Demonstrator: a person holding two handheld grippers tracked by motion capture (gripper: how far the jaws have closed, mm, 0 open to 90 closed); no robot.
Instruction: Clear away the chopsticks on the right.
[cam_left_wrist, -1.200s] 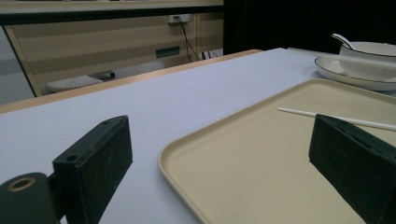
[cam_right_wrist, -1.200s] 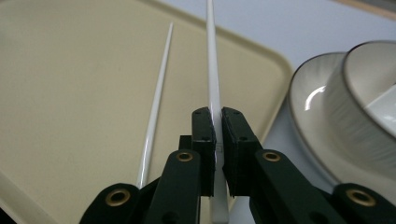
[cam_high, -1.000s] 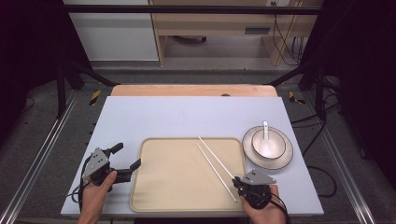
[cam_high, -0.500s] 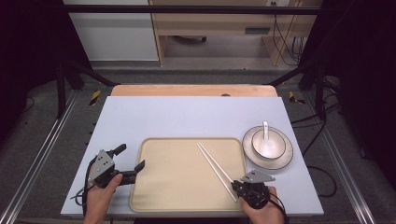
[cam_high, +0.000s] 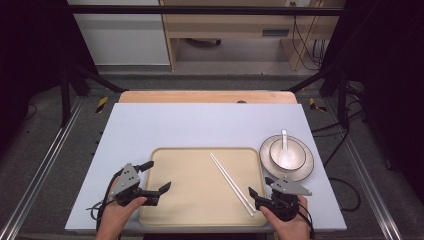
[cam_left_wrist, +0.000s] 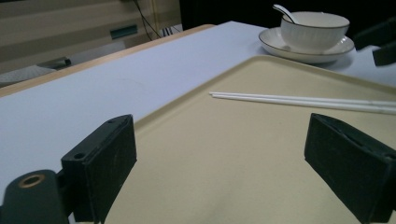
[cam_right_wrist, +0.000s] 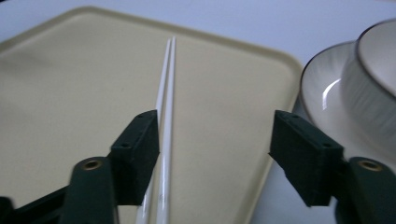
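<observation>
White tabletop carries a beige tray near its front edge; chopsticks lie on the tray running from mid-tray to its front right corner, near ends between the right gripper's jaws, just opened and unclamped; left gripper gapes empty over the tray's left edge.

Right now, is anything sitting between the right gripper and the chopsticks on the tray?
Nothing visible. The right gripper has just been opening its jaws, and the near ends of the chopsticks lie between them on the tray, close beside one pad. The bowl on its plate stands off to the side, clear of them.
</observation>
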